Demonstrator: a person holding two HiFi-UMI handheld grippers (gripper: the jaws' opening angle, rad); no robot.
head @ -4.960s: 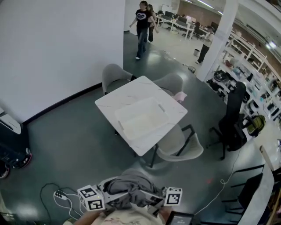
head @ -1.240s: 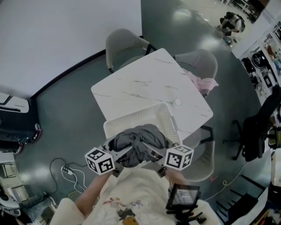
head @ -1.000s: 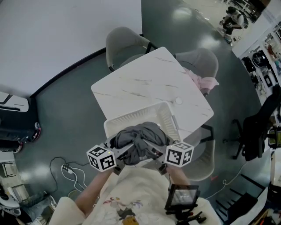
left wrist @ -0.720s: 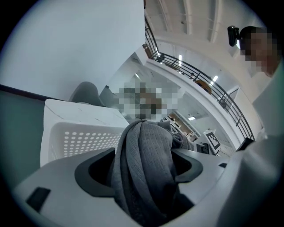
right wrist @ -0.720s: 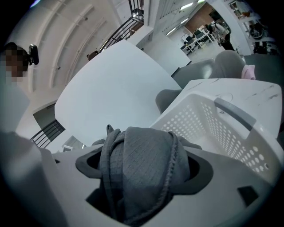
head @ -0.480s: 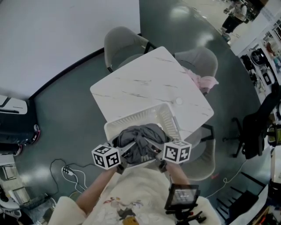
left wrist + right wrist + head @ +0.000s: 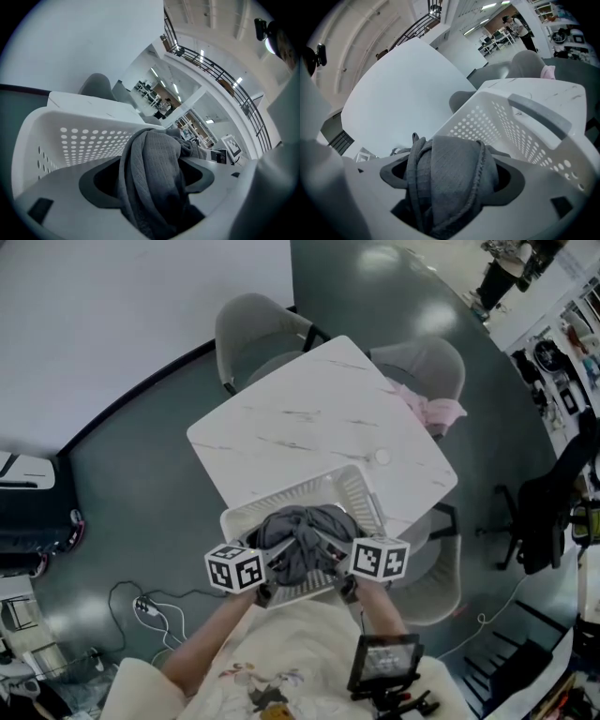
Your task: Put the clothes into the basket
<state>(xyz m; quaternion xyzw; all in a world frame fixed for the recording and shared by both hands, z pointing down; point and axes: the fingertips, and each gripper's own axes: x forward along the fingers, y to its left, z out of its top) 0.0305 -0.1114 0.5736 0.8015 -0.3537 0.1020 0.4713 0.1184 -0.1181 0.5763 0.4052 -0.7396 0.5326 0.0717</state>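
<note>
The left tool (image 7: 274, 565) and right tool (image 7: 328, 563) each clamp one side of a bunched grey knit garment (image 7: 302, 538). They hold it over the open top of the white perforated laundry basket (image 7: 361, 495), which stands at the near corner of the marble-patterned worktop (image 7: 309, 413). A pink cloth (image 7: 437, 412) lies on a chair beyond.

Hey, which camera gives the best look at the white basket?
The head view: the basket shows from above on the table, its near part covered by the grey garment. The left gripper view shows only one perforated wall; the right gripper view, a wall and a handle.
</note>
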